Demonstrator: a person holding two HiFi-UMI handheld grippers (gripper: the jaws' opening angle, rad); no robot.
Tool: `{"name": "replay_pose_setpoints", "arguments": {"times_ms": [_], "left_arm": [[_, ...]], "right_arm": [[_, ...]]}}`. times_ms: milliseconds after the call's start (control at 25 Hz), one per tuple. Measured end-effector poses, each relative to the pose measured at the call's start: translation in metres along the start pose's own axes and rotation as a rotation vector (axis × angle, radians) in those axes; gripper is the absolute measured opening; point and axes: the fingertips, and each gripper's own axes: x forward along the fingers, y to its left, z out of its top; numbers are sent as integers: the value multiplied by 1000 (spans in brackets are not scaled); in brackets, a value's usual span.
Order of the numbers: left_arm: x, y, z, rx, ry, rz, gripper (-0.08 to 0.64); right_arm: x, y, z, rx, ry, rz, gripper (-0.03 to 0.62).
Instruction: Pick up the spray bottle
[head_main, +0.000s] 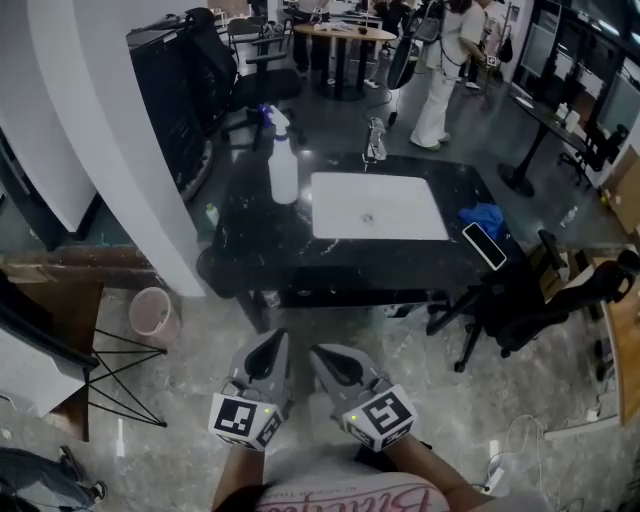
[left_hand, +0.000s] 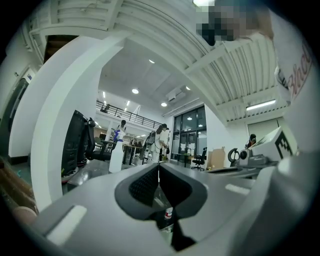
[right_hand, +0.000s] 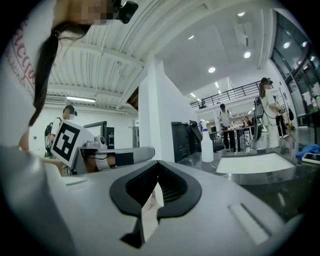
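The spray bottle (head_main: 283, 160), white with a blue-and-white trigger head, stands upright on the far left part of a black marble counter (head_main: 250, 240), left of a white sink (head_main: 376, 206). My left gripper (head_main: 272, 352) and right gripper (head_main: 330, 360) hang side by side low in the head view, well short of the counter, both shut with nothing between the jaws. The left gripper view shows the bottle (left_hand: 116, 152) far off, left of my shut jaw tips (left_hand: 159, 165). In the right gripper view the bottle (right_hand: 207, 145) stands right of the tips (right_hand: 158, 164).
A faucet (head_main: 375, 140) rises behind the sink. A blue cloth (head_main: 483, 217) and a phone (head_main: 484, 245) lie at the counter's right end. A white pillar (head_main: 130, 130) and a pink bin (head_main: 153, 312) stand left, and a black office chair (head_main: 530, 300) right. People stand at the back.
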Motion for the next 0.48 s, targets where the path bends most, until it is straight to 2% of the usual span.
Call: {"name": "replay_pose_setpoints", "arguments": {"times_ms": [480], "left_arm": [[142, 80, 13, 62, 2, 52, 95]], "right_arm": [[105, -116, 50, -33, -35, 69, 2]]}}
